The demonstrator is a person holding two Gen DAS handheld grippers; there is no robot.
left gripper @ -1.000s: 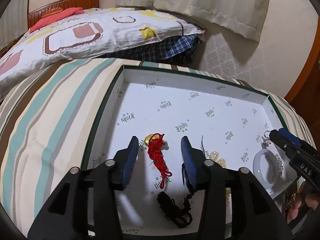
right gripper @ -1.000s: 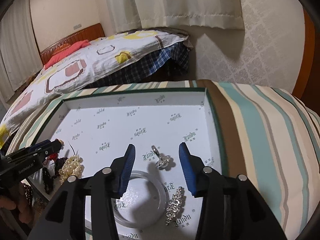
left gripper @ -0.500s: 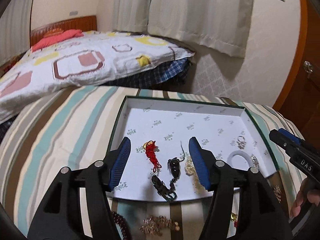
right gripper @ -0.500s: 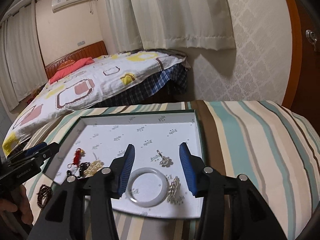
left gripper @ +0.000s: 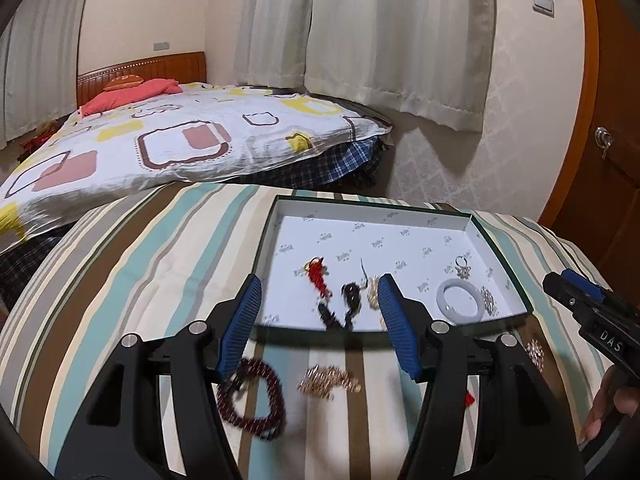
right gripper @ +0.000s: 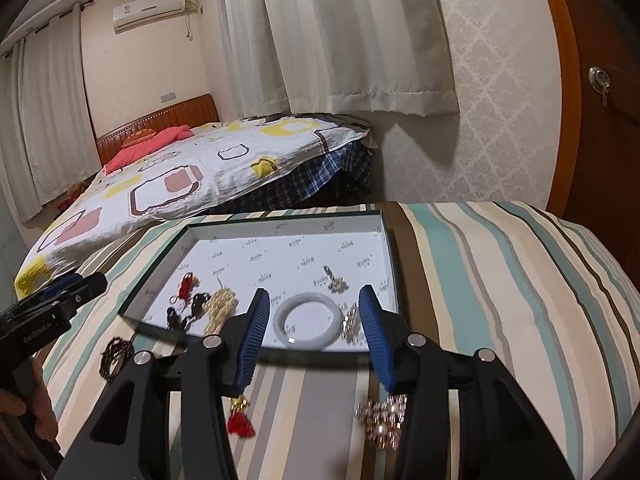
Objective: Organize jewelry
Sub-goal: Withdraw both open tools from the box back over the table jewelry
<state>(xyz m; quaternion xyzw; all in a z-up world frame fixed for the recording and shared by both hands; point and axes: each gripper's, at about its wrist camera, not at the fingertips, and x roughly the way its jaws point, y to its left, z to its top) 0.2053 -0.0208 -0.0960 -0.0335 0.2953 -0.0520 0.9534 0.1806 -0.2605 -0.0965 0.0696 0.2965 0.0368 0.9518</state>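
A striped cover point(left gripper: 132, 264) with a box and jewelry on it

The white tray point(left gripper: 400, 220) lies past the jaws; dark red beads point(left gripper: 256, 396) and a gold chain point(left gripper: 328, 380) lie under them.

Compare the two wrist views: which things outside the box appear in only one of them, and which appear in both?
Only the left wrist view shows the gold chain on the striped cloth. Only the right wrist view shows the air conditioner and the rhinestone piece near the right gripper. Both show the box, its white bangle and the dark red bead bracelet.
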